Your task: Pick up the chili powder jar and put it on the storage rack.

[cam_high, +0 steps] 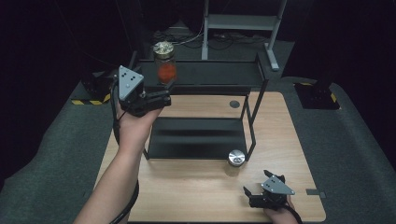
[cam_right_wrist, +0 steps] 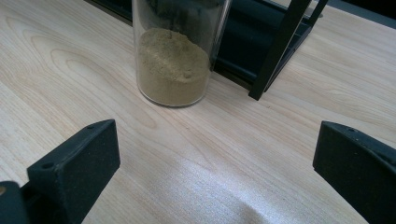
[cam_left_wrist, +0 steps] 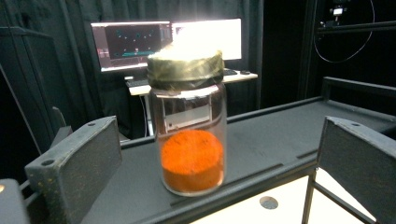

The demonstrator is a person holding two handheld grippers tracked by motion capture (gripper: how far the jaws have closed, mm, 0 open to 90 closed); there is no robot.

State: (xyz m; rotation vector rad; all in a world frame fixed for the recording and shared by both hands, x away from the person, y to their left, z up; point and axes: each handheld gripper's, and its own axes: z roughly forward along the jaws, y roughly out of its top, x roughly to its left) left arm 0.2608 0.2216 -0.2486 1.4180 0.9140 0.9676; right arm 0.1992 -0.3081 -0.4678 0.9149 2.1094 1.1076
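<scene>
A glass jar of orange powder (cam_high: 164, 64) with a metal lid stands on the top tier of a black shelf rack (cam_high: 210, 74). My left gripper (cam_high: 163, 93) is held up at that tier, just short of the jar. In the left gripper view the jar of orange powder (cam_left_wrist: 191, 140) sits upright between and beyond the wide-apart jaws, untouched. A second jar with tan powder (cam_high: 236, 161) and a silver lid stands on the wooden table (cam_high: 187, 196) by the rack's front right leg. My right gripper (cam_high: 256, 183) rests open near the table's front edge, facing the tan jar (cam_right_wrist: 173, 65).
The rack's lower tier (cam_high: 198, 137) is bare. Its thin black leg (cam_right_wrist: 280, 46) stands just right of the tan jar. Dark foam mats surround the table, and monitors (cam_left_wrist: 163, 39) glow behind the rack.
</scene>
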